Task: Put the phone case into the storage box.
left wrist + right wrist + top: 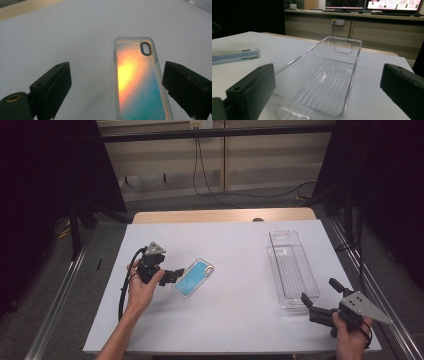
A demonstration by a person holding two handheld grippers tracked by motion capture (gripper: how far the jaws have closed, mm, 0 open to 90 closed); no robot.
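The phone case [194, 278] lies flat on the white table [235, 320], well left of the clear tray [292, 268]. The left gripper [176, 275] hangs just beside it, jaws wide, gripping nothing. The right gripper [320, 297], jaws wide, sits at the tray's near end.

My left tool [176, 276] sits low at the left of the worktop, held in my left hand [141, 287], its jaws spread wide and gripping nothing. My right tool [320, 296] rests near the right front corner in my right hand [350, 332], jaws wide apart too.
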